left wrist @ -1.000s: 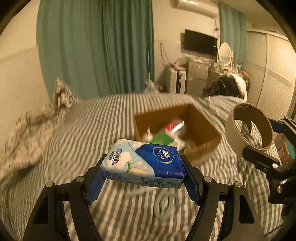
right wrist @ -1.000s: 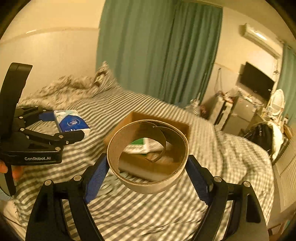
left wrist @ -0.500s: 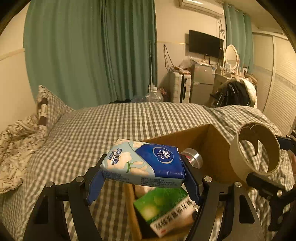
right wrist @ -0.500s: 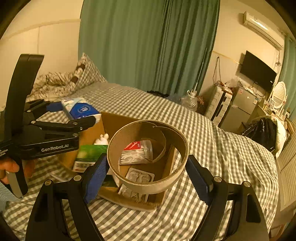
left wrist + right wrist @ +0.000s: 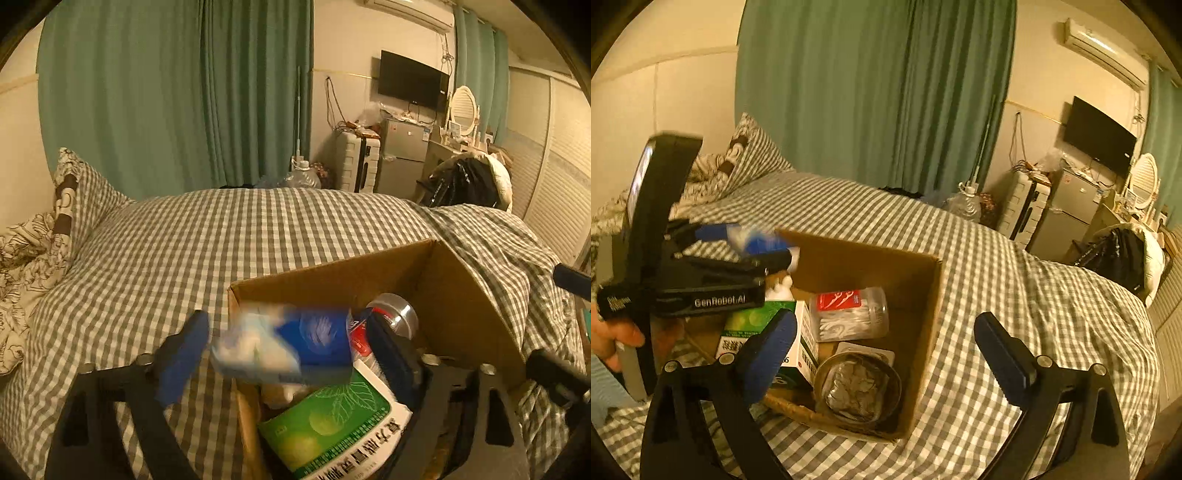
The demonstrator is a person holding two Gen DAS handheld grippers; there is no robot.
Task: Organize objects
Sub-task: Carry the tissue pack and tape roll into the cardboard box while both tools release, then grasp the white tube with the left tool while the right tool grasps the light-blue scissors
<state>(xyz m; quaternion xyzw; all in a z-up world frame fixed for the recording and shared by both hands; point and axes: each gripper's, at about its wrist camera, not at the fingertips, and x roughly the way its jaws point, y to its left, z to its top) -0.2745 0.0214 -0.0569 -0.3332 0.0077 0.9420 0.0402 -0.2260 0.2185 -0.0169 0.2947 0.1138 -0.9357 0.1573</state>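
Observation:
A brown cardboard box (image 5: pixel 461 295) (image 5: pixel 923 295) stands open on the checked bed. My left gripper (image 5: pixel 291 350) is open above the box's left edge; the blue tissue pack (image 5: pixel 288 347) is blurred between its fingers, loose and falling. It also shows in the right wrist view (image 5: pixel 757 240). My right gripper (image 5: pixel 886 354) is open and empty above the box. The cardboard tape ring (image 5: pixel 858 387) lies inside the box at its near corner. Also in the box are a green-and-white carton (image 5: pixel 332 424) (image 5: pixel 753 325) and a clear jar with a red label (image 5: pixel 849 314).
The checked bedspread (image 5: pixel 221 240) surrounds the box. A pillow and a rumpled quilt (image 5: pixel 33 251) lie at the left. Green curtains, a suitcase, a small fridge (image 5: pixel 402 155) and a dark bag (image 5: pixel 461 184) stand beyond the bed.
Both grippers have opened. The cardboard ring has dropped from the right gripper into the box. The tissue pack has come loose from the left gripper's fingers and is falling.

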